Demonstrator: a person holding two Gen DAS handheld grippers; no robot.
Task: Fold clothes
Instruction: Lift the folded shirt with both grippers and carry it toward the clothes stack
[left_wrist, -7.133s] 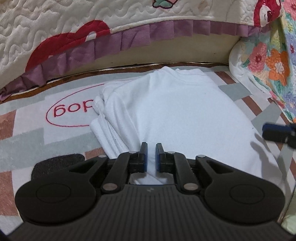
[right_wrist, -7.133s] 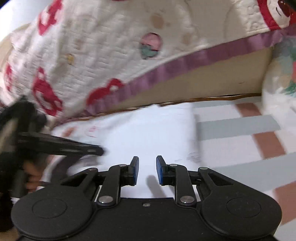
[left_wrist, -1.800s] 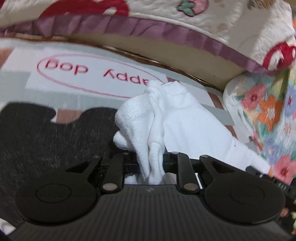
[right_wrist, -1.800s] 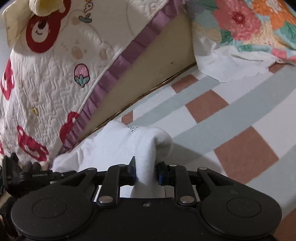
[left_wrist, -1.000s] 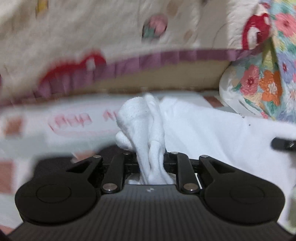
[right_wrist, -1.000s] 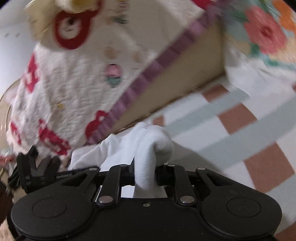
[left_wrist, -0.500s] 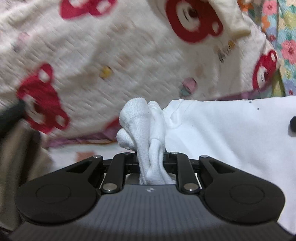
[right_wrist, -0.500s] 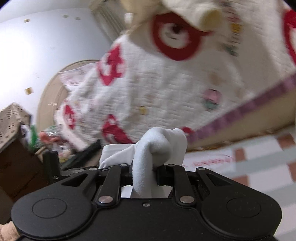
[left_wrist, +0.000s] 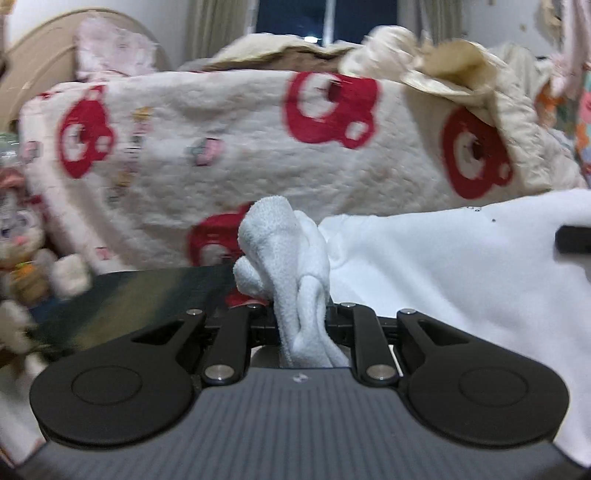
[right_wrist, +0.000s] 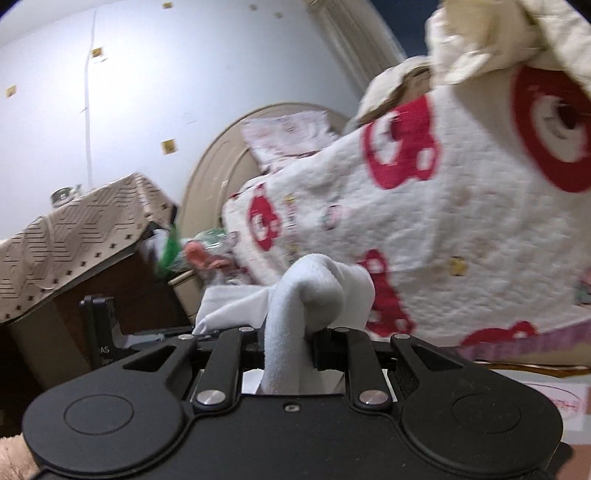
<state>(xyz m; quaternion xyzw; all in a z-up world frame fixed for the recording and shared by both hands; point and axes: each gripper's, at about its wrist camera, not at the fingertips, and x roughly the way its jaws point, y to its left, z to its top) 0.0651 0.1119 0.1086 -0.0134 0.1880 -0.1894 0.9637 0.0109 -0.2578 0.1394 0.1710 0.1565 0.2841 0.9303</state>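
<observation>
Left tool (left_wrist: 301, 325) and right tool (right_wrist: 288, 343) level, aloft, each clamped on bunched white garment (left_wrist: 443, 273).

Pale wall (right_wrist: 147, 92), dark window (left_wrist: 291, 16) with curtains, quilt-draped bed (left_wrist: 258, 147), cloth-covered cabinet (right_wrist: 74, 229)

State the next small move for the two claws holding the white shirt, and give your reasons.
Probably draw the claws apart to pull the shirt taut. The left claw and right claw each pinch a bunched wad, and the cloth between them looks slack and creased, held up in front of the quilt.
</observation>
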